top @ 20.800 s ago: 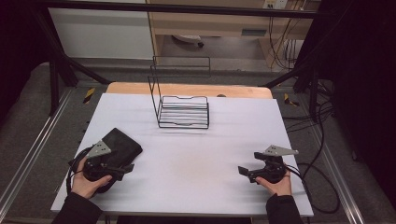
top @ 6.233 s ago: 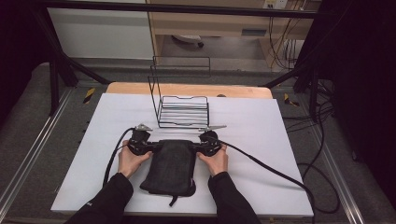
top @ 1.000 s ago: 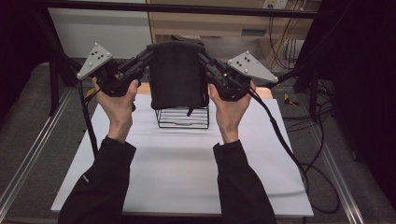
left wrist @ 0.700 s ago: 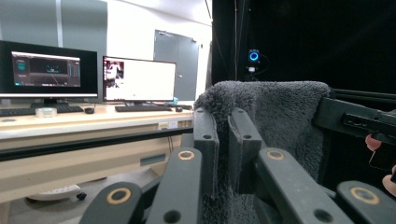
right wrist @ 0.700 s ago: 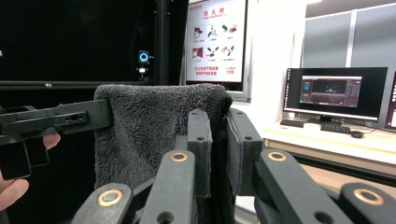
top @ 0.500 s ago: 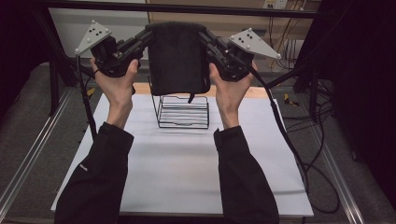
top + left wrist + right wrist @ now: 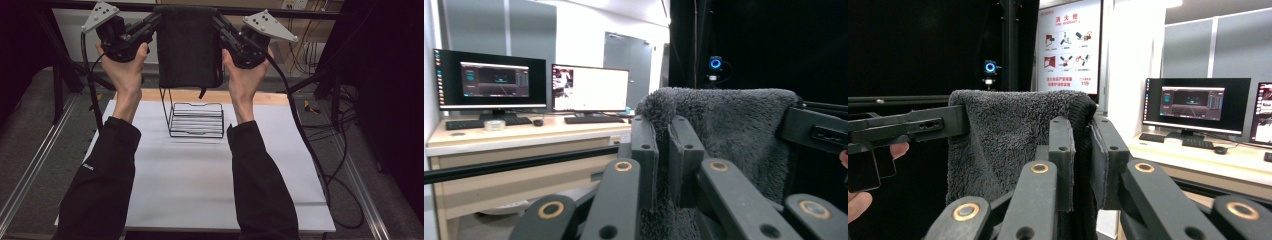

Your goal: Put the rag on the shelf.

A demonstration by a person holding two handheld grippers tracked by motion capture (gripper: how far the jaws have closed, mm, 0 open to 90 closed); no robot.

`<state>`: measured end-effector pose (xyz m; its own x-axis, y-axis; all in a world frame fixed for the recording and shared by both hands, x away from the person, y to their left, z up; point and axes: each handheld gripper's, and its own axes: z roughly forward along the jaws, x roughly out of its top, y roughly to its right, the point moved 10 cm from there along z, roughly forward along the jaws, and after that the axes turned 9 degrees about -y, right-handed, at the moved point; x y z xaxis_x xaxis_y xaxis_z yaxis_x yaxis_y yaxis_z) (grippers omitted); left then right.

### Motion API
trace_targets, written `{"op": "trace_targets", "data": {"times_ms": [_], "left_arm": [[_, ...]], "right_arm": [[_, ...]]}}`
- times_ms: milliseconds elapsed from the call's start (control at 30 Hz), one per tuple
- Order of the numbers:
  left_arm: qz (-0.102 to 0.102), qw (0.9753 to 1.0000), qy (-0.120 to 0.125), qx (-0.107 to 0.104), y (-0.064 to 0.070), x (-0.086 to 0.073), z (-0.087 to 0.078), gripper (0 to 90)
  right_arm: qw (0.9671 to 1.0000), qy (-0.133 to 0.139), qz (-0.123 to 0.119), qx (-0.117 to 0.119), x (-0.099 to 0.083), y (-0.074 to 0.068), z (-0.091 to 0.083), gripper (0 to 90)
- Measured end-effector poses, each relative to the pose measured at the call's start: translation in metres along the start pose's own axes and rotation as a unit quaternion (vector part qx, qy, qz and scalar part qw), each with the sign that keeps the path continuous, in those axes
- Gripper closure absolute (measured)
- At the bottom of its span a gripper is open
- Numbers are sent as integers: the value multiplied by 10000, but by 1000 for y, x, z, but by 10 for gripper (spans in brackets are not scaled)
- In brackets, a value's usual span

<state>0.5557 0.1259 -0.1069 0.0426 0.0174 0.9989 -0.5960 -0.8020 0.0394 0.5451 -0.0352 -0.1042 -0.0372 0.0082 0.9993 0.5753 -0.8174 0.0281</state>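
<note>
- The dark grey fluffy folded towel (image 7: 189,47) hangs at the top centre of the high view, above the black wire rack (image 7: 196,119).
- The left gripper (image 7: 152,22) pinches its upper left corner.
- The right gripper (image 7: 220,24) clamps the upper right corner.

A white poster (image 7: 1068,45) on the wall in the right gripper view carries red Chinese headings above small pictograms, and the number 119 stands in red at its lower right (the characters themselves are too small to read). The monitors (image 7: 491,80) on the desk show windows and panels, but their text is blurred. A small white mark on the person's left sleeve (image 7: 89,167) is illegible.
</note>
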Motion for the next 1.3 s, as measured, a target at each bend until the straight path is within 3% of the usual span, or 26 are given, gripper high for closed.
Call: {"op": "trace_targets", "data": {"times_ms": [200,667,1000,1300], "left_arm": [[-39,10000,-44,20,-8,5,12,830],[-39,9996,-217,150,-30,-4,41,831],[-1,9994,-314,141,-40,-21,45,831],[91,9988,-475,44,-36,-42,42,831]], "right_arm": [[9999,7,-67,-111,9,8,11,814],[9996,-202,-118,-144,-2,27,38,814],[9989,-387,-247,-114,-15,29,48,814],[9979,-607,-226,-101,-38,30,44,814]]}}
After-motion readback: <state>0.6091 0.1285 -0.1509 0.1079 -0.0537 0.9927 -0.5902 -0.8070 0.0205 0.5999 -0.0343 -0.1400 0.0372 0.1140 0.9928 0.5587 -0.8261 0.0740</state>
